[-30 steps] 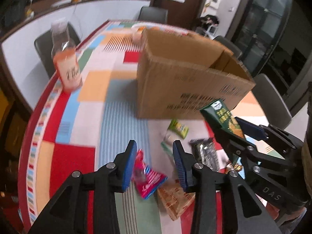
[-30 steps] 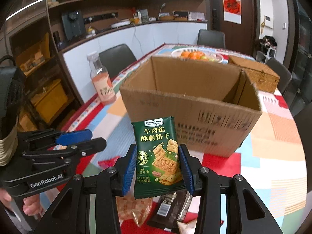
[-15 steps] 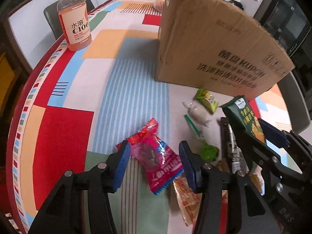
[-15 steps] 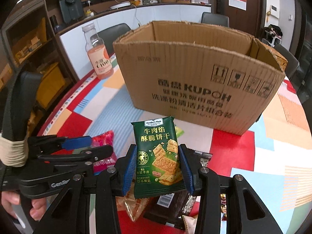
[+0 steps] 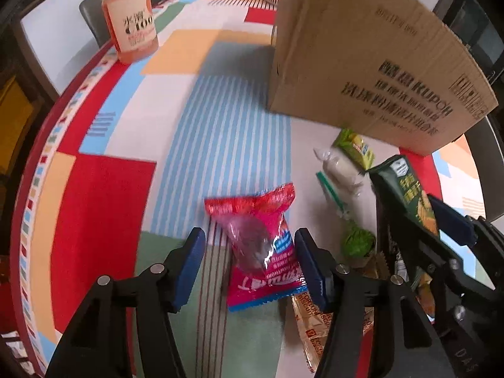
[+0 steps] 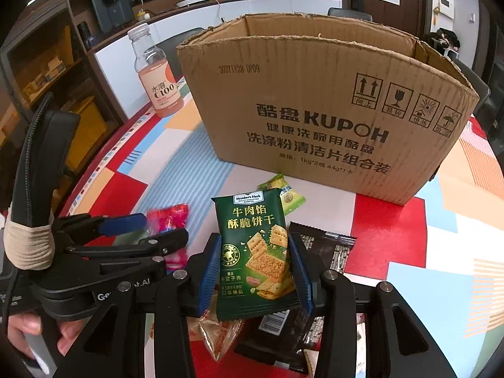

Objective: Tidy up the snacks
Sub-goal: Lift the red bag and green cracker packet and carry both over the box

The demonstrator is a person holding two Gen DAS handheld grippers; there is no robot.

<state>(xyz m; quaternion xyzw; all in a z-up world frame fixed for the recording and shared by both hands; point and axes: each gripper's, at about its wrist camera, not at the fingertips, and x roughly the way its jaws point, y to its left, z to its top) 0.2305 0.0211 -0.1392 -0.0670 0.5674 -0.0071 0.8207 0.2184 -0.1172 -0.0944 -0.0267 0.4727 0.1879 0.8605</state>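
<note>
My right gripper (image 6: 256,275) is shut on a green cracker packet (image 6: 253,256) and holds it upright above the snack pile; the packet also shows in the left wrist view (image 5: 406,189). My left gripper (image 5: 250,266) is open, low over the table, its fingers on either side of a red and pink candy packet (image 5: 263,245) that lies flat; the packet also shows in the right wrist view (image 6: 168,220). The open cardboard box (image 6: 318,107) stands just behind the snacks and also shows in the left wrist view (image 5: 362,60).
More snacks lie on the colourful tablecloth: a yellow-green packet (image 5: 354,148), a clear wrapped sweet (image 5: 338,168), a green lollipop (image 5: 357,241), a tan biscuit packet (image 5: 315,324) and a black packet (image 6: 324,252). A pink drink bottle (image 5: 132,19) stands near the table's left edge (image 5: 31,163).
My left gripper has dropped and closed in on the red candy packet, which now lies between its open fingers. My right gripper has lowered with the green packet, below the box rim.
</note>
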